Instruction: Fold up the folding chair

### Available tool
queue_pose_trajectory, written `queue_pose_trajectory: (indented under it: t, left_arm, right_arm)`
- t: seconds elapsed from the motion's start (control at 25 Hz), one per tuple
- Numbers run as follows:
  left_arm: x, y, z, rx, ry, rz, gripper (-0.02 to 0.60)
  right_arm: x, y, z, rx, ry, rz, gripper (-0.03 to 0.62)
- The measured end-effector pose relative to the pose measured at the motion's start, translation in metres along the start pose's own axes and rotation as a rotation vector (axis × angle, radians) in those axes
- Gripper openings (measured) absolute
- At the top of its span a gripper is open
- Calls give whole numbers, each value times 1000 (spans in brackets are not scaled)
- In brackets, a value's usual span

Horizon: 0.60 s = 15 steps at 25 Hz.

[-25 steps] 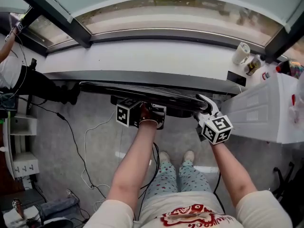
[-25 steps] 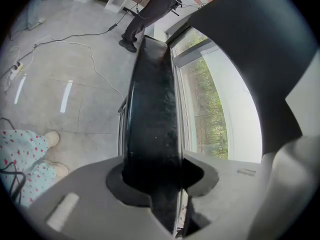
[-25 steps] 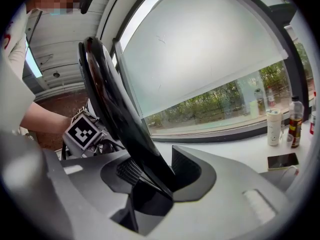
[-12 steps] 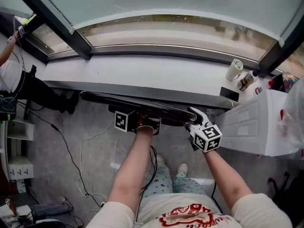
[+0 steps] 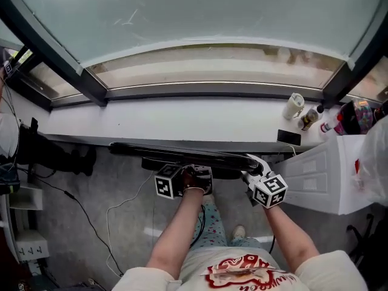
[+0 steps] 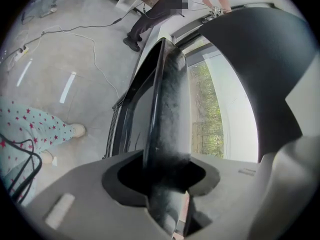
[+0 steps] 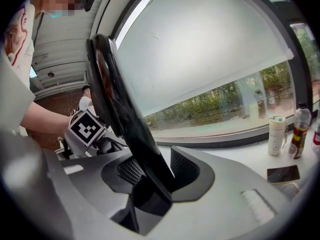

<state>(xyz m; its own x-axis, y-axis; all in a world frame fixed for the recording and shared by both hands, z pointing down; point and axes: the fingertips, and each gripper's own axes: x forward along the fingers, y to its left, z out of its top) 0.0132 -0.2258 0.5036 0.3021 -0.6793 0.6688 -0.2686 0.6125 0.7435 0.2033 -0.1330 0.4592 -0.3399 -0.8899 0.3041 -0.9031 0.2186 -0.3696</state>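
Observation:
The black folding chair [image 5: 182,154] is flat and hangs edge-on just below the white window sill [image 5: 182,123]. My left gripper [image 5: 195,173] grips its lower edge near the middle. In the left gripper view the dark frame [image 6: 167,99] runs straight out from between the shut jaws of my left gripper [image 6: 167,169]. My right gripper [image 5: 250,165] holds the chair's right end. In the right gripper view the glossy black panel [image 7: 115,109] stands between the ribbed pads [image 7: 131,170] of my right gripper [image 7: 150,176]. Those jaws have just been closing onto the panel.
A cup [image 5: 295,106], bottles [image 5: 310,117] and a dark phone [image 5: 288,137] sit on the sill at the right. A white cabinet [image 5: 321,174] stands close to the right gripper. Cables [image 5: 121,223] trail over the grey floor. Another person's legs [image 5: 42,153] are at far left.
Both grippers have carried the flat chair a little along the sill, still holding it. The head view has tilted up, showing more window and less floor.

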Motion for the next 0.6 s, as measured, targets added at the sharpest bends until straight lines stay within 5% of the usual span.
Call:
queue_pose_trajectory:
  t: [0.6]
  left_arm:
    - [56,-53,-21,-62,22,20,215]
  right_arm:
    - [44,-63,45,44,-64,-148,152]
